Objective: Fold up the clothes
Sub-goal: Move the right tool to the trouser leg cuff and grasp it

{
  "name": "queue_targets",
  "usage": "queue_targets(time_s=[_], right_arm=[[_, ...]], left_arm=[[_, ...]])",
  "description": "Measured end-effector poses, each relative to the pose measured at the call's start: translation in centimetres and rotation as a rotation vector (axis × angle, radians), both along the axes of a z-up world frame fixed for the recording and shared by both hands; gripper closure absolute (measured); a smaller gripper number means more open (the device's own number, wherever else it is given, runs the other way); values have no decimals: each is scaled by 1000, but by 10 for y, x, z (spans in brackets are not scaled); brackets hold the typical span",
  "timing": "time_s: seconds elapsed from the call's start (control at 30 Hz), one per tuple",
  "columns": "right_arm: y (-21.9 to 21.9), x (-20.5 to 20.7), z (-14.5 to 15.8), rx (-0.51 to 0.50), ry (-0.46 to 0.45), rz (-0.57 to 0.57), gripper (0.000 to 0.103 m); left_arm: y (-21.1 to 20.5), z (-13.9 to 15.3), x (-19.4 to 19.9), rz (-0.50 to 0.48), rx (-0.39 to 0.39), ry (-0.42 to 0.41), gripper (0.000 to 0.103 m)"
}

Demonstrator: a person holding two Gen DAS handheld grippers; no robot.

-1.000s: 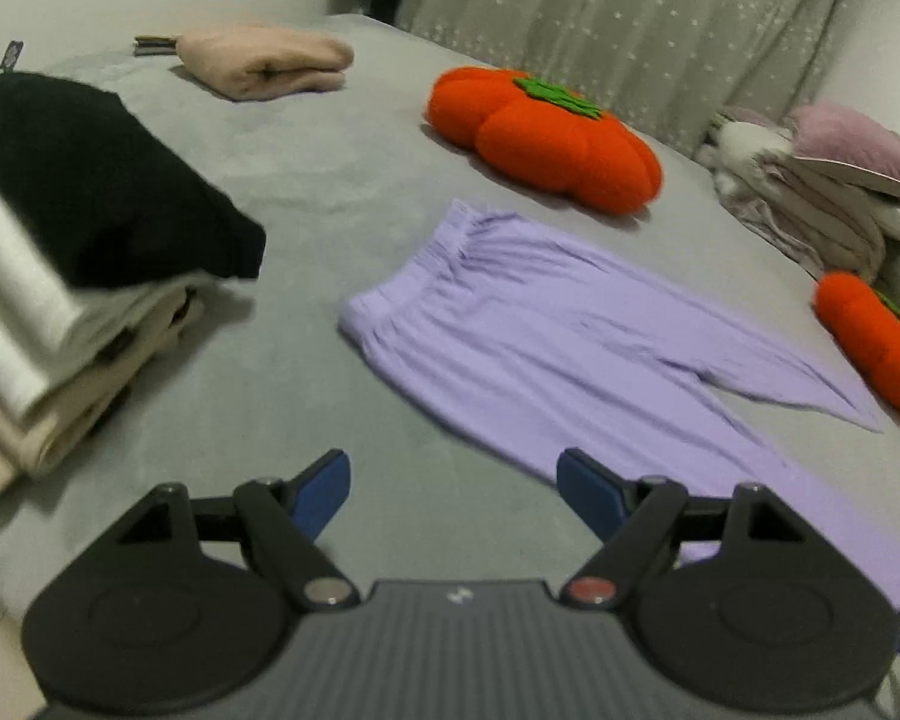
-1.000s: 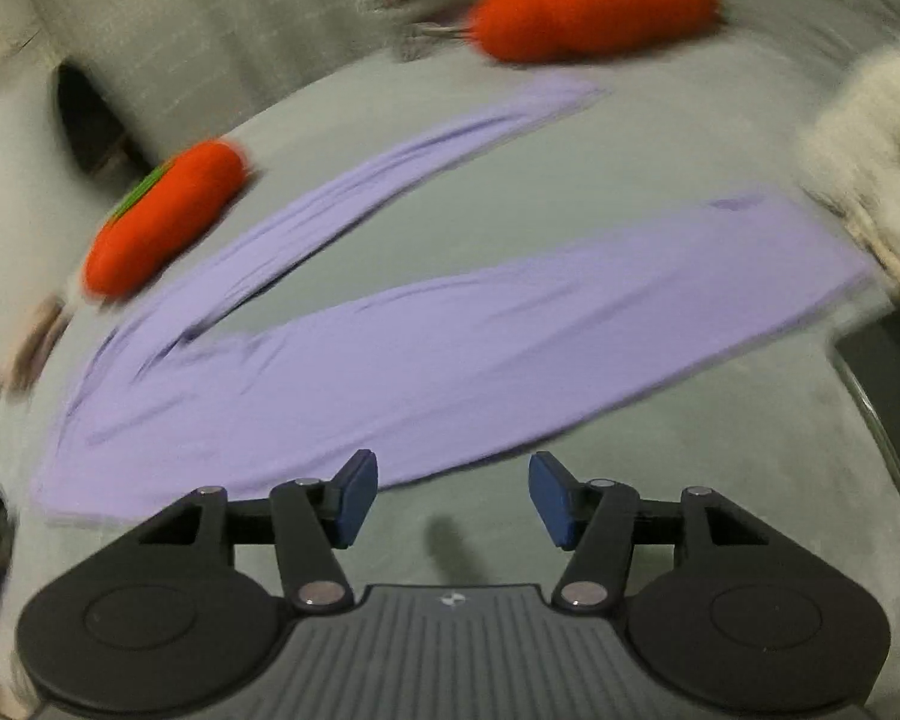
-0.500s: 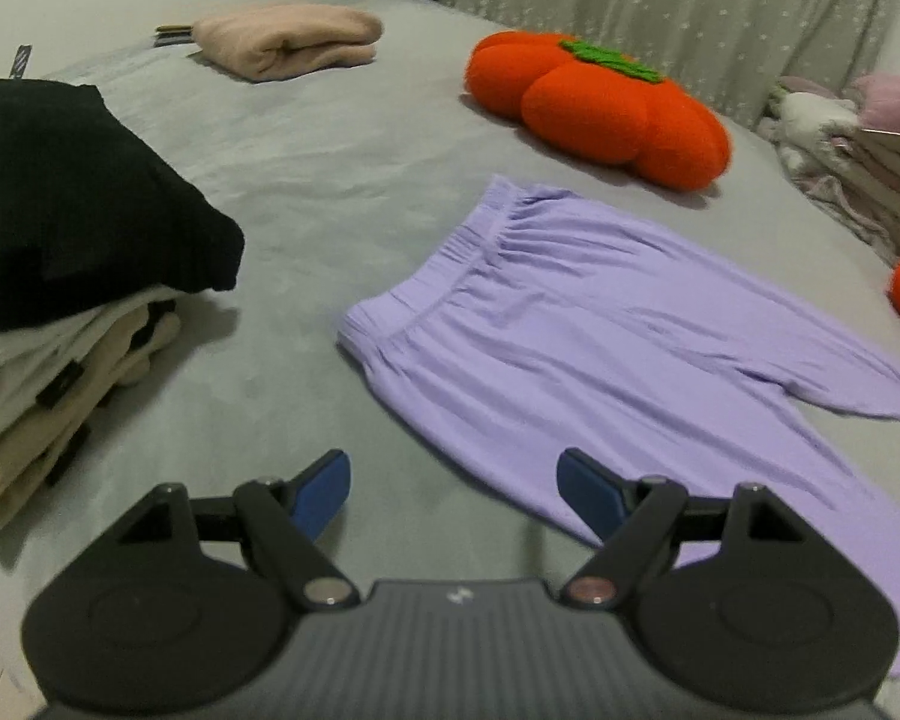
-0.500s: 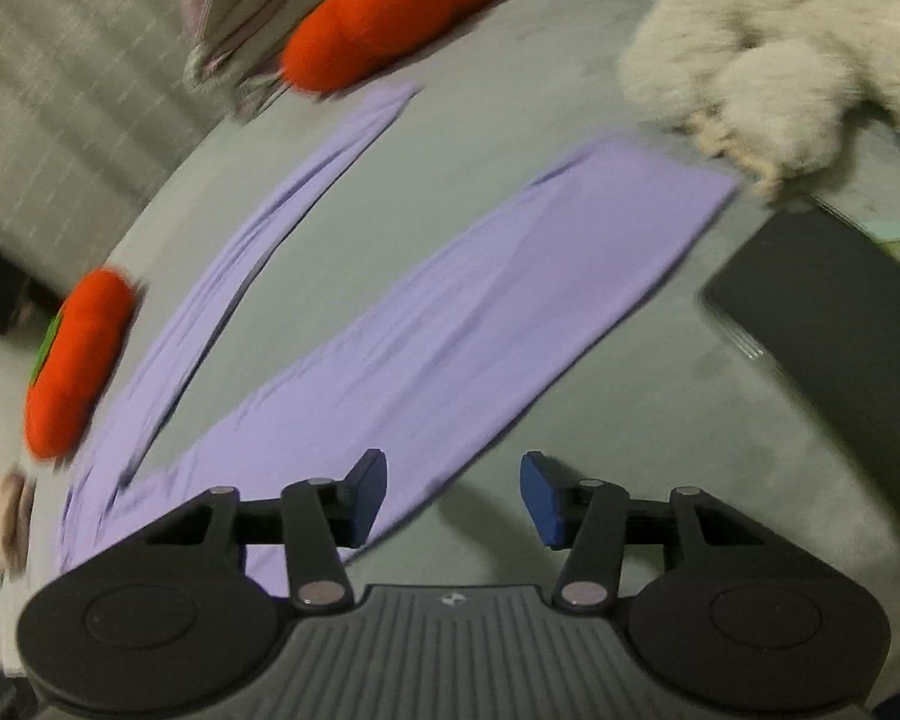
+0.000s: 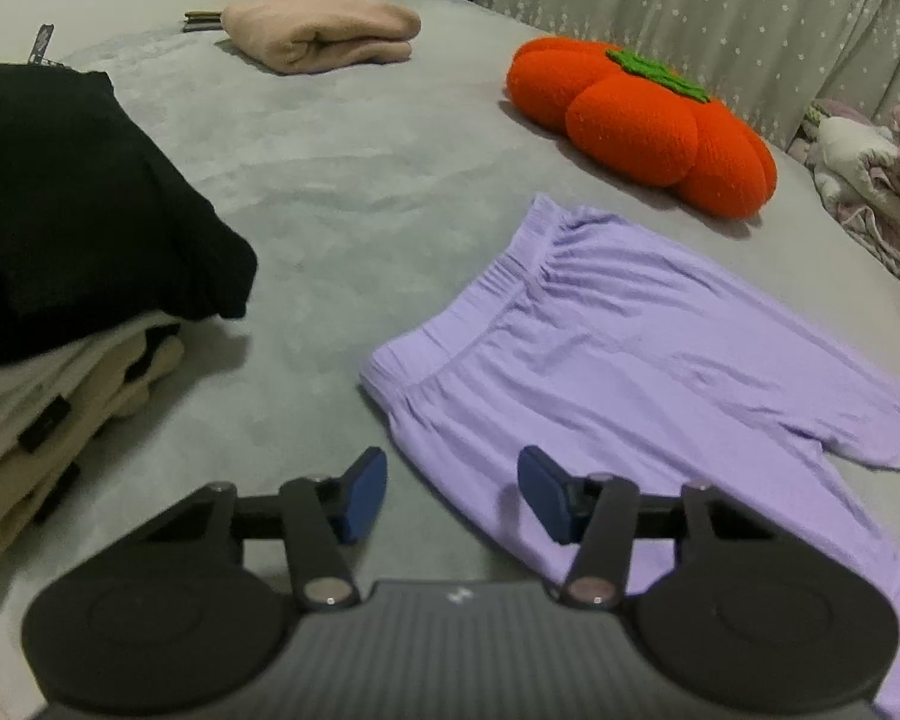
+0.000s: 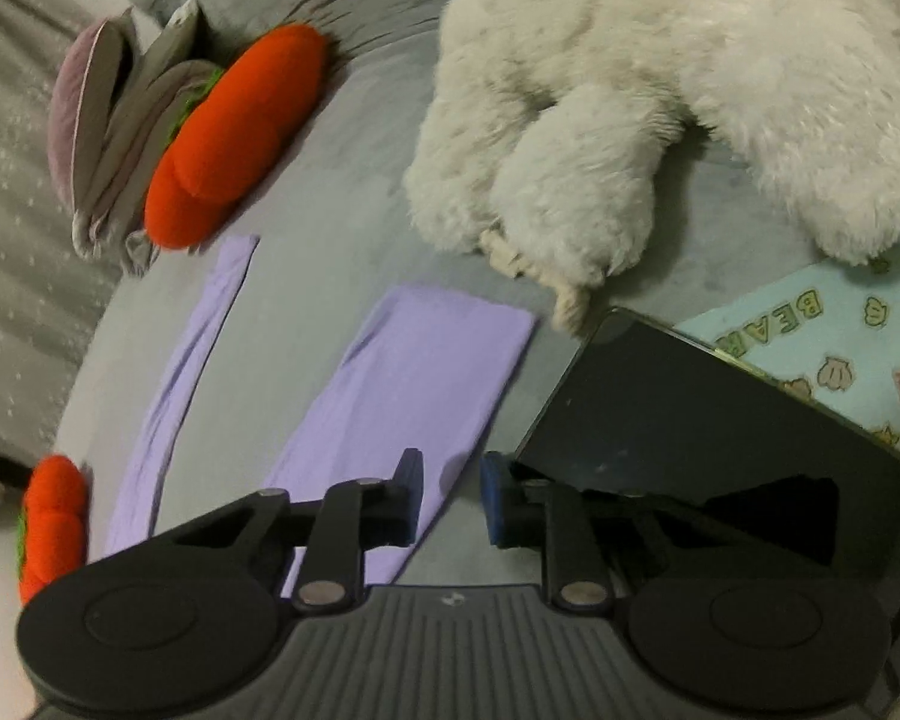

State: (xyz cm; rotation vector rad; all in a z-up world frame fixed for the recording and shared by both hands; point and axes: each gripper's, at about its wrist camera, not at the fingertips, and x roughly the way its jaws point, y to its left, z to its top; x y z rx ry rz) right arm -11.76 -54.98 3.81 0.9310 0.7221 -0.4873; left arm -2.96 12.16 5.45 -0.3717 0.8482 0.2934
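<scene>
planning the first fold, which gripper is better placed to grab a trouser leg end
Right. The right gripper hangs open at the edge of the near leg end; the left gripper faces the waistband.

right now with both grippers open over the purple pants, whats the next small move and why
Probably lower the left gripper onto the near waistband corner of the pants and close. The pants lie flat and unfolded on the bed, the gripper is open with that edge just ahead, and it holds nothing. The right gripper, also open, sits over a leg cuff, so it could likely pinch there likewise.
</scene>
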Motion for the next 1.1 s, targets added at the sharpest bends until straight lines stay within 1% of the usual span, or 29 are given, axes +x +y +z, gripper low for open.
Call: queue_targets(time_s=[0.03, 0.1, 0.27, 0.33, 0.4, 0.47, 0.53, 0.6, 0.7, 0.83, 0.93, 1.0, 1.1], right_arm=[[-4, 0, 0, -3, 2, -10, 83], [-2, 2, 2, -33, 18, 8, 83], [-7, 5, 1, -26, 20, -11, 84], [-6, 9, 0, -41, 27, -9, 84], [-7, 9, 0, -50, 32, -13, 85], [-8, 9, 0, -52, 36, -21, 88], [-10, 9, -1, -55, 39, -29, 92], [-11, 9, -1, -57, 43, -37, 94], [-13, 9, -2, -61, 48, -49, 94], [-14, 11, -3, -74, 57, -57, 94], [-12, 14, -2, -98, 63, -45, 94], [-12, 13, -2, -99, 60, -43, 96], [-14, 11, -2, -96, 56, -47, 99]], left_arm=[[1, -1, 1, 1, 1, 3, 54], [2, -2, 4, 2, 4, 10, 55], [6, -5, 9, 13, 12, 20, 55], [8, -7, 11, 18, 15, 23, 55], [10, -8, 13, 24, 19, 27, 61], [11, -9, 13, 22, 23, 30, 63], [15, -9, 12, 32, 7, 27, 65], [19, -9, 12, 42, -8, 24, 69], [26, -10, 10, 57, -31, 20, 75], [35, -11, 9, 79, -77, 9, 76], [31, -12, 11, 71, -59, 11, 77], [29, -12, 13, 54, -55, 11, 92], [28, -13, 15, 48, -66, 13, 98]])
